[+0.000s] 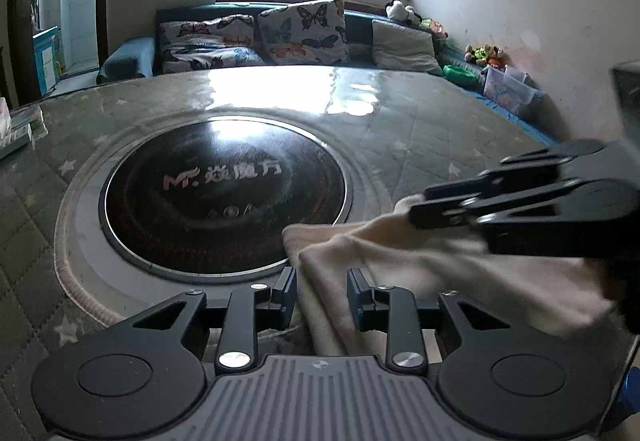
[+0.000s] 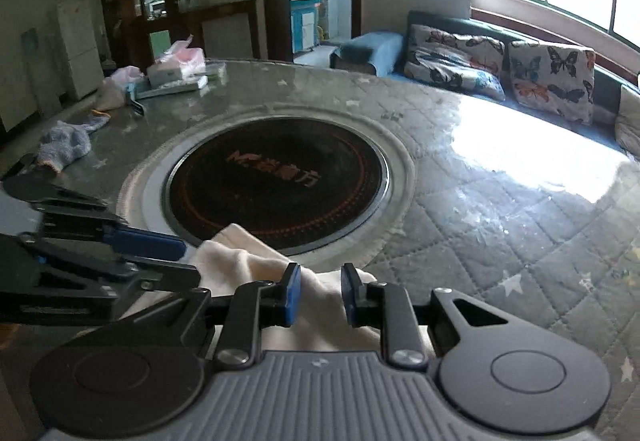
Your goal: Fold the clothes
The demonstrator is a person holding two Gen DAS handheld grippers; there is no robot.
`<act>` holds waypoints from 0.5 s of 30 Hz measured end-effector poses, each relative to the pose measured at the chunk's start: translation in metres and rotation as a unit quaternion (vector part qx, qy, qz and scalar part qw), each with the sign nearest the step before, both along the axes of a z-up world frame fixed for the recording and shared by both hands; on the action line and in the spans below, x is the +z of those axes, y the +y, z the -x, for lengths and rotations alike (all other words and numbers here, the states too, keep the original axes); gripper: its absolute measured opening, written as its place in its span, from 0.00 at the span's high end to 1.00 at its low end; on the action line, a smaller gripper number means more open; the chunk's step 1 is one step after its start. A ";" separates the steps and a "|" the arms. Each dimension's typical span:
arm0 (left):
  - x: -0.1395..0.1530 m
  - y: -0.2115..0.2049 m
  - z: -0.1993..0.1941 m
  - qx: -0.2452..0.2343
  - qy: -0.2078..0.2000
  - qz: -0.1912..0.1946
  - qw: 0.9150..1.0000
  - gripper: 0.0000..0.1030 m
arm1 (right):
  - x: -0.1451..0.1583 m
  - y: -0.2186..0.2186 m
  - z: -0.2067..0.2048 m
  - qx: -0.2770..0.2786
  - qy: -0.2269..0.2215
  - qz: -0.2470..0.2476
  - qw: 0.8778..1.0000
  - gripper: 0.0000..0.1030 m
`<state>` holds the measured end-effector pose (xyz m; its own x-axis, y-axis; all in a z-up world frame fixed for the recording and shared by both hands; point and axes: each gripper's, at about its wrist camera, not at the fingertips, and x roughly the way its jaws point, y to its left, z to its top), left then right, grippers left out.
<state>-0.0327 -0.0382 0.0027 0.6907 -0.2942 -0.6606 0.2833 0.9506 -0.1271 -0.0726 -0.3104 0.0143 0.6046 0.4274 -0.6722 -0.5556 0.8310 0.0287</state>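
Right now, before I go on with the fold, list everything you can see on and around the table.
Cream garment: one, near table edge, partly over the cooktop rim, between both grippers' fingers.
Cooktop: one, black, round, set in the table's middle.
Table: one, grey quilted cover with stars under clear sheet.
Blue-grey cloth: one, far left of the table.
Tissue box and packets: a few, pink and white, far table edge.
Butterfly cushions: two, white patterned, on the dark sofa beyond.
Soft toys: several, along the wall.
Left gripper: black, blue pads, straddling the garment.
Right gripper: black, blue pads, garment between them.
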 end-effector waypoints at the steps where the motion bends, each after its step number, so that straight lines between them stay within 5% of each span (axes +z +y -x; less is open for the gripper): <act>1: -0.001 0.000 0.000 0.001 0.001 -0.002 1.000 0.69 | 0.004 -0.001 0.005 0.005 -0.002 0.000 1.000 0.80; 8: 0.007 0.010 0.002 0.020 -0.003 0.006 1.000 0.70 | 0.021 0.001 0.057 0.071 -0.010 0.004 0.997 0.80; 15: 0.020 0.022 0.021 0.040 -0.010 0.015 0.999 0.69 | 0.004 0.034 0.090 0.128 -0.017 0.025 0.991 0.80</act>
